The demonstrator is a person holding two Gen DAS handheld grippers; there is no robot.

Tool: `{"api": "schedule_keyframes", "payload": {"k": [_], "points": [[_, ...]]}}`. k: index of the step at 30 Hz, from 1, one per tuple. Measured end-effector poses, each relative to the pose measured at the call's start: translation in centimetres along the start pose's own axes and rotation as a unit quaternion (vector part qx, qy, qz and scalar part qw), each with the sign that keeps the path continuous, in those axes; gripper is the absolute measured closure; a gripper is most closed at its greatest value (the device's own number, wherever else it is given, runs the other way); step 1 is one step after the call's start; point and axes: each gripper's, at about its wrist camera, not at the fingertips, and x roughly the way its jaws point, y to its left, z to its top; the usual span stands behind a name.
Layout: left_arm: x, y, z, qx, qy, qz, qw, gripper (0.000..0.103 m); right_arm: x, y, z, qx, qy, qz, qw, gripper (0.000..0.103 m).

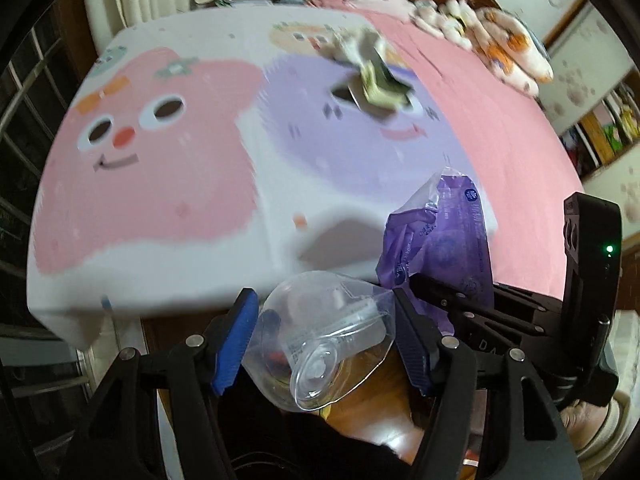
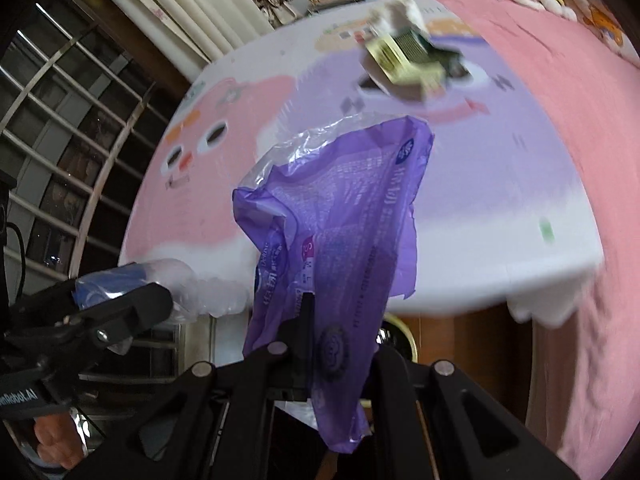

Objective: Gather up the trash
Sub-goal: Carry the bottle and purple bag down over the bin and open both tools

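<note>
My left gripper (image 1: 324, 344) is shut on a crushed clear plastic bottle (image 1: 324, 348), held off the near edge of the bed. It also shows at the left of the right wrist view (image 2: 116, 300). My right gripper (image 2: 332, 344) is shut on a purple plastic wrapper (image 2: 344, 216) that stands up between its fingers; the wrapper also shows in the left wrist view (image 1: 440, 240). A small pile of trash, a yellowish carton with crumpled white paper (image 1: 372, 76), lies far out on the bed (image 2: 408, 52).
The bed carries a cartoon-print sheet (image 1: 168, 168) and a pink cover (image 2: 560, 120). Pillows and soft toys (image 1: 492, 40) lie at the far right. A metal window grille (image 2: 60, 140) stands at the left. Wooden floor shows below the grippers.
</note>
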Motion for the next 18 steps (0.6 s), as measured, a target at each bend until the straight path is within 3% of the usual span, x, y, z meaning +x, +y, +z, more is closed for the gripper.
{"api": "schedule_keyframes", "payload": {"k": [8,12,18], "points": [[2.9,-1.3,-6.6,0.034,0.038,-0.014,0.9986,0.038,4.0,-2.7,-8.9,0.034,0.053,0.003,0.998,0.097],[6.9,-0.7,-9.1,0.038,0.069,-0.016,0.9967,0.038,9.5,-3.6,-12.0,0.054,0.100,0.004,0.994,0.097],[15.3,1.4,-12.0,0.045,0.093,-0.002,0.9946,0.038,18.6,-5.9,-14.7,0.084,0.135,0.001,0.987,0.094]]}}
